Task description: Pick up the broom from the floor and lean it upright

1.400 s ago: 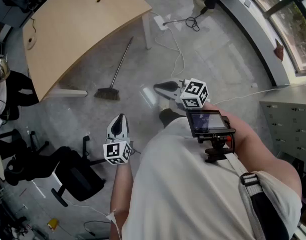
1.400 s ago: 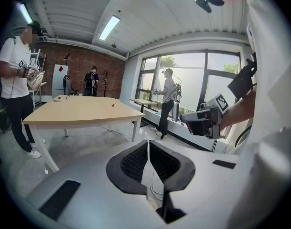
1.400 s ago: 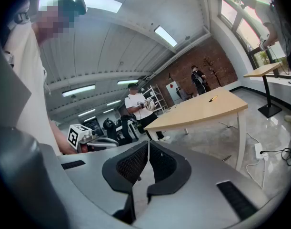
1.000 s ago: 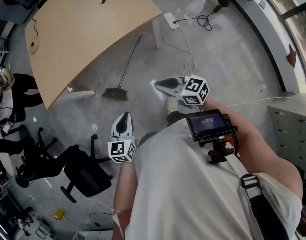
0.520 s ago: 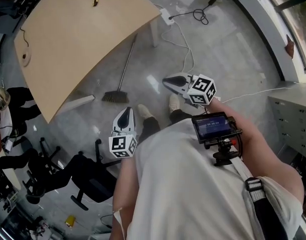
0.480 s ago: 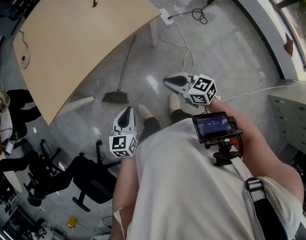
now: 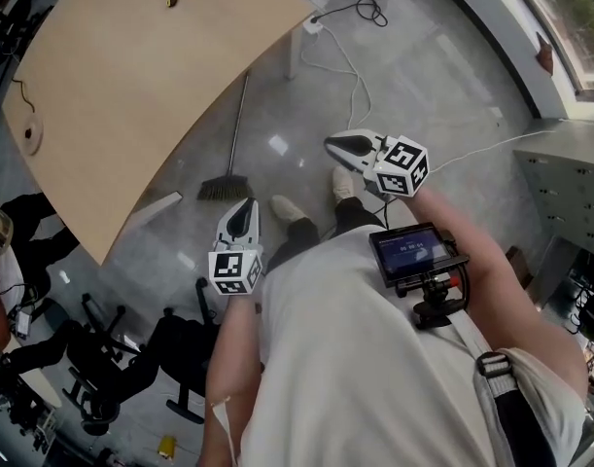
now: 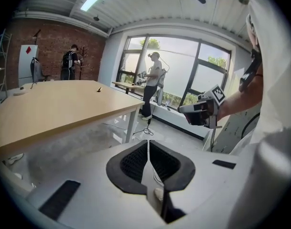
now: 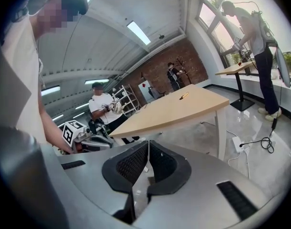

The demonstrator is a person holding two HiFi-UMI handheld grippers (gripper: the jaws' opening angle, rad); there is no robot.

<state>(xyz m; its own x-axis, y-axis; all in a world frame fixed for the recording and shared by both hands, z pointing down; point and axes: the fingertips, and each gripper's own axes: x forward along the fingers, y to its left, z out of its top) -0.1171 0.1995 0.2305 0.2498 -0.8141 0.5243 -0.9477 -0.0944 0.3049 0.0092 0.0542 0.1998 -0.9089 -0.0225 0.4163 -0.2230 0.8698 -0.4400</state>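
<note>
The broom [image 7: 231,134] lies flat on the grey floor, its thin handle running under the edge of the wooden table [image 7: 122,76] and its dark brush head [image 7: 218,191] nearest me. My left gripper [image 7: 246,205] hovers just short of the brush head, shut and empty. My right gripper [image 7: 329,143] is held to the right of the broom, well apart from it, also shut with nothing in it. In the left gripper view the pads of my left gripper [image 8: 148,141] meet. In the right gripper view those of my right gripper [image 9: 148,142] meet. Neither gripper view shows the broom.
A white table leg [image 7: 293,49] stands by the handle's far end, with a power strip and cables [image 7: 328,29] on the floor beyond. A black office chair [image 7: 175,353] sits at lower left, a grey cabinet [image 7: 569,188] at right. Other people [image 9: 103,107] stand in the room.
The person has stepped closer to the broom, and both shoes now show below it. Both grippers have moved forward and lower towards it. Their jaws stayed shut.
</note>
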